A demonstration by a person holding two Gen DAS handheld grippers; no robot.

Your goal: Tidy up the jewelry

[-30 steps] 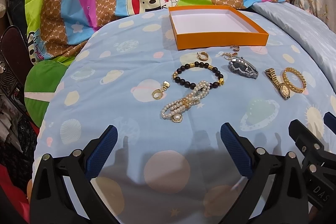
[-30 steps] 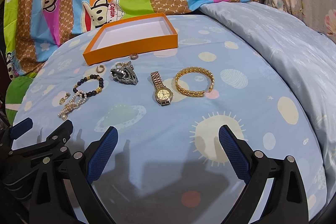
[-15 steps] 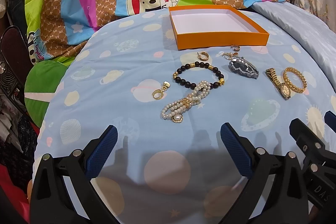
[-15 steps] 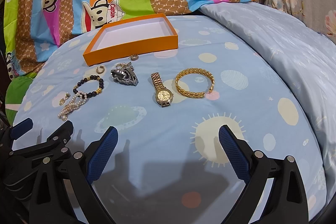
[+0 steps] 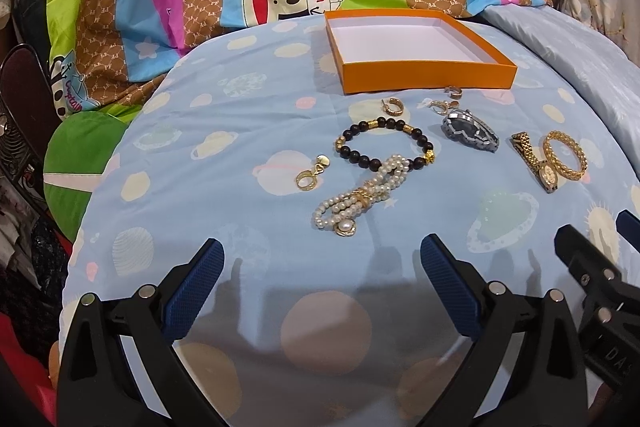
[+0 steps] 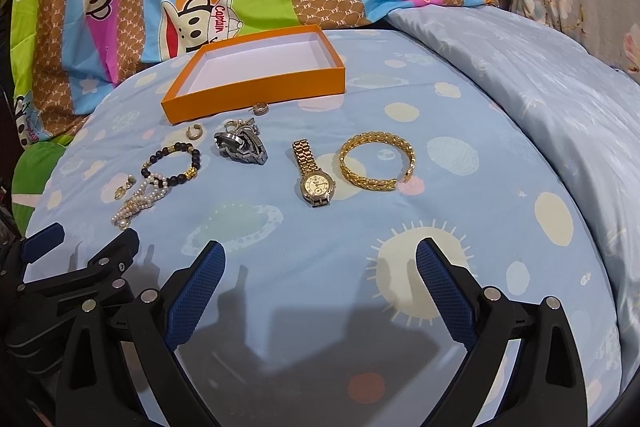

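Nothing on the bed has shifted since the earlier frames; both grippers hang where they were, with only a slight drift of the right one at the left view's edge.

Left wrist view: the left gripper (image 5: 320, 267) hovers over the blue planet-print sheet (image 5: 240, 131) with its blue-padded jaws spread wide and holding nothing. Just ahead lies the pearl bracelet (image 5: 360, 197), its far loop touching the black bead bracelet (image 5: 384, 145). A gold pendant (image 5: 312, 173) sits to their left. Beyond them rests the orange box (image 5: 424, 73), white inside and bare.

Right wrist view: the right gripper (image 6: 320, 267) is likewise agape and empty above the sheet. Ahead lie the gold watch (image 6: 314, 173) and, just beside it, the gold bangle (image 6: 376, 161). A dark metal watch (image 6: 240, 147) lies further left, near small rings and earrings in front of the box.
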